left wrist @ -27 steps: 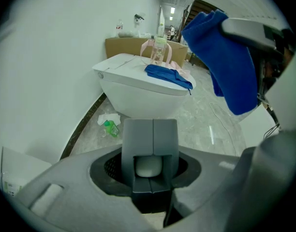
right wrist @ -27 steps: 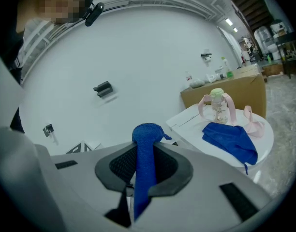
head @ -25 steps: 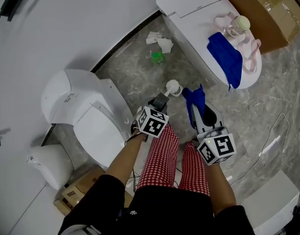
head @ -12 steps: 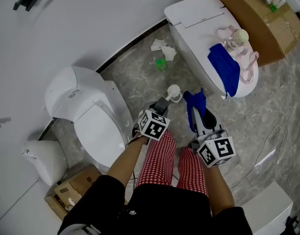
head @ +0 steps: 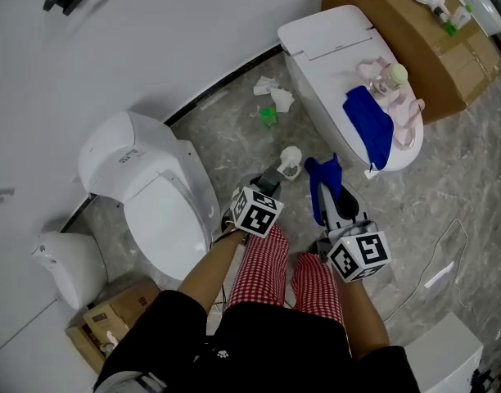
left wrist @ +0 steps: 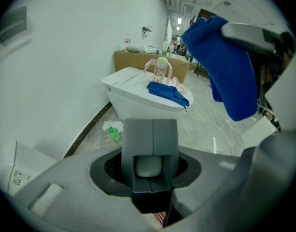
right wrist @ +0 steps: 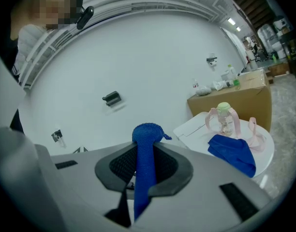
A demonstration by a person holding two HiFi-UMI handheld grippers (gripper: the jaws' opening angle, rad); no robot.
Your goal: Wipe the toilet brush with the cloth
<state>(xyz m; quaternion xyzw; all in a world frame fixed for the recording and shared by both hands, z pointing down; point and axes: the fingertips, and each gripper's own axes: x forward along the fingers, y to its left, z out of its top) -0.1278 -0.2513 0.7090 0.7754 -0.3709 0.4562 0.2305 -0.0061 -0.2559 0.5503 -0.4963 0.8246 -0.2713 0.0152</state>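
Note:
In the head view my left gripper (head: 277, 173) is shut on the white toilet brush (head: 291, 160), whose rounded white end sticks out past the jaws. In the left gripper view the brush (left wrist: 148, 167) shows as a pale rounded piece clamped between the grey pads. Just to the right, my right gripper (head: 327, 193) is shut on a blue cloth (head: 322, 177) that bunches up above its jaws. The cloth (right wrist: 146, 163) is pinched as a narrow strip in the right gripper view. It hangs close beside the brush (left wrist: 228, 66), and I cannot tell whether they touch.
A white toilet (head: 324, 51) with closed lid stands ahead, carrying a second blue cloth (head: 370, 127) and a pink-handled bottle (head: 392, 80). Another white toilet (head: 144, 178) stands at the left. A green bottle (head: 268, 117) and crumpled tissue (head: 275, 97) lie on the floor near cardboard boxes (head: 398, 6).
The head view has shifted a little, so the toilet sits higher in the picture. Both grippers hold the same things in about the same places.

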